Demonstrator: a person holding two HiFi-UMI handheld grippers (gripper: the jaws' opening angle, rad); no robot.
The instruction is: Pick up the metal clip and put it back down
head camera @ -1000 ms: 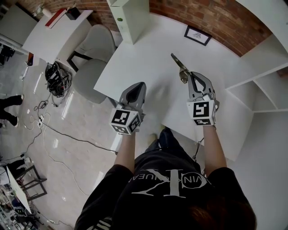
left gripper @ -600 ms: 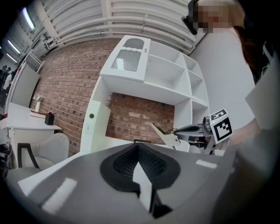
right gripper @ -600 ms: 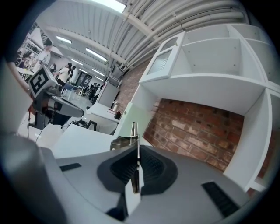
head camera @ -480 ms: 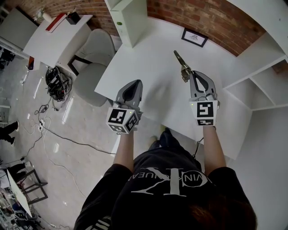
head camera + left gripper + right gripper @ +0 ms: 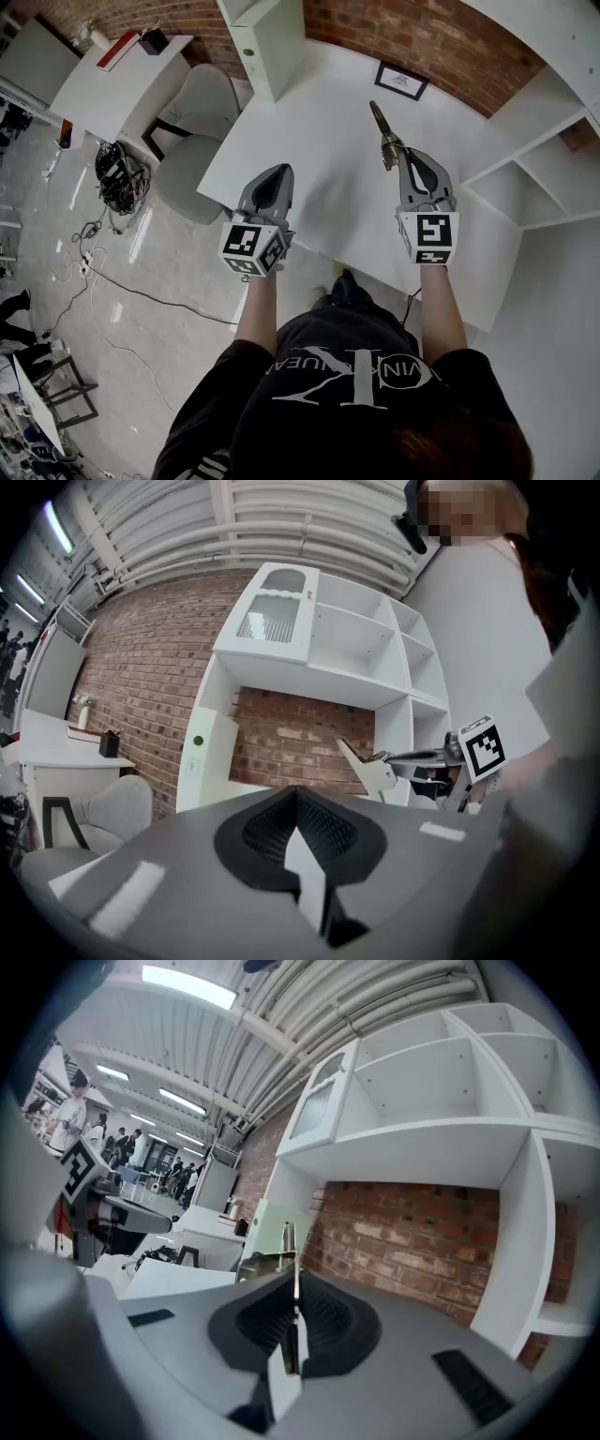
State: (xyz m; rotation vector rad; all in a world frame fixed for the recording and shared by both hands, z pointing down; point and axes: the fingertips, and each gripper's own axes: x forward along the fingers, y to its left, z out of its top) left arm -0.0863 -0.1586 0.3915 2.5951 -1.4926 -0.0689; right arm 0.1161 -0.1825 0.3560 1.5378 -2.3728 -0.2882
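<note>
Your right gripper (image 5: 404, 156) pinches the metal clip (image 5: 382, 129) between tight jaws, clear of the desk (image 5: 309, 122); the pick-up looks done, setting it down remains. Your left gripper (image 5: 272, 176) has its jaws together, empty.

Both forearms stretched forward, left gripper (image 5: 274, 172) level, fingers together, right gripper (image 5: 405, 156) fingers pinching the metal clip (image 5: 382, 131)

The white table (image 5: 319, 187) stretches ahead of the left gripper (image 5: 279, 171) and the right gripper (image 5: 406, 156). A black-framed card (image 5: 401, 81) lies flat beyond the right one. A white box (image 5: 272, 47) stands beyond the left.
</note>
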